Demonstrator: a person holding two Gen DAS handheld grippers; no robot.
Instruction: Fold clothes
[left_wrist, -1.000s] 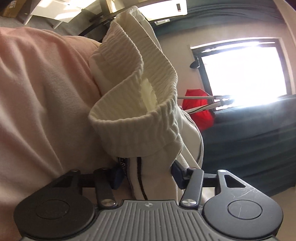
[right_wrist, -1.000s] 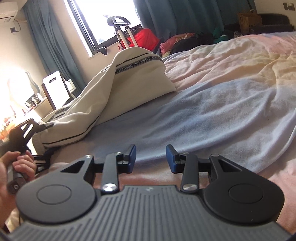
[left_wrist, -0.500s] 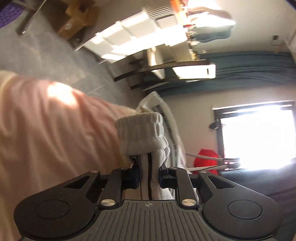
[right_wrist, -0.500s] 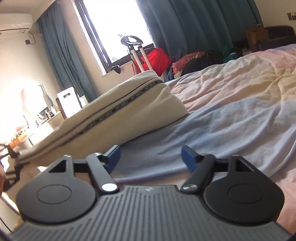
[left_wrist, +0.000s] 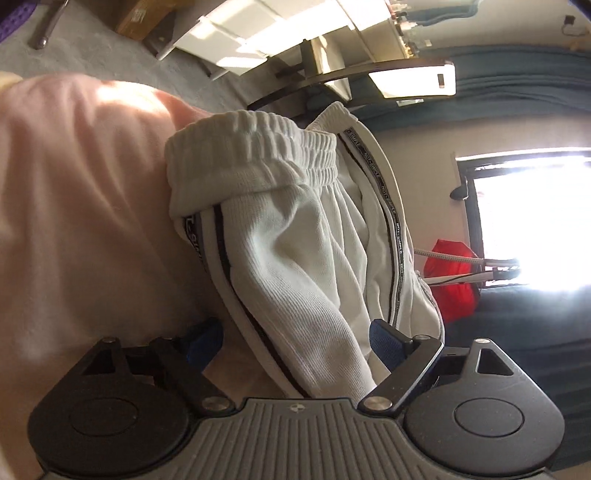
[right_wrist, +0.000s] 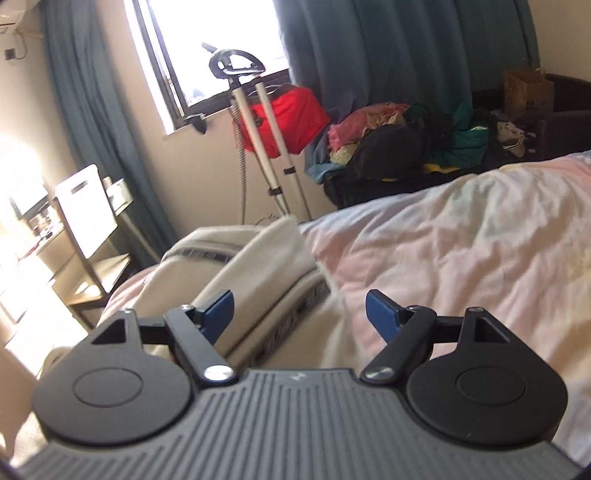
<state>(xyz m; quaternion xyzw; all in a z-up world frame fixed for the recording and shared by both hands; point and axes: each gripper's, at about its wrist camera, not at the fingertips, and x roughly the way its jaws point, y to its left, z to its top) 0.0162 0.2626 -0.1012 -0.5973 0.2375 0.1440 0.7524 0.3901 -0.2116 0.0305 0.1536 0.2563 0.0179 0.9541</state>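
Cream track pants (left_wrist: 295, 229) with a black side stripe and a ribbed cuff lie bunched on the pink bed cover (left_wrist: 85, 229). My left gripper (left_wrist: 295, 339) is open; one pant leg runs between its blue pads without being pinched. In the right wrist view the same pants (right_wrist: 255, 251) lie as a folded heap on the bed's left part. My right gripper (right_wrist: 301, 312) hovers just over their near end, open wide and holding nothing. The pants' near end is hidden behind the gripper body.
A pastel quilt (right_wrist: 461, 240) covers the bed to the right. Beyond the bed stand a garment steamer pole (right_wrist: 258, 140), a red bag (right_wrist: 288, 118) and a pile of clothes (right_wrist: 406, 136). A shelf unit (right_wrist: 88, 236) is at the left bedside.
The left gripper, shut on the pant leg half a second ago, has opened and the cloth rests loose. The right gripper has moved left over the pants, jaws still spread.
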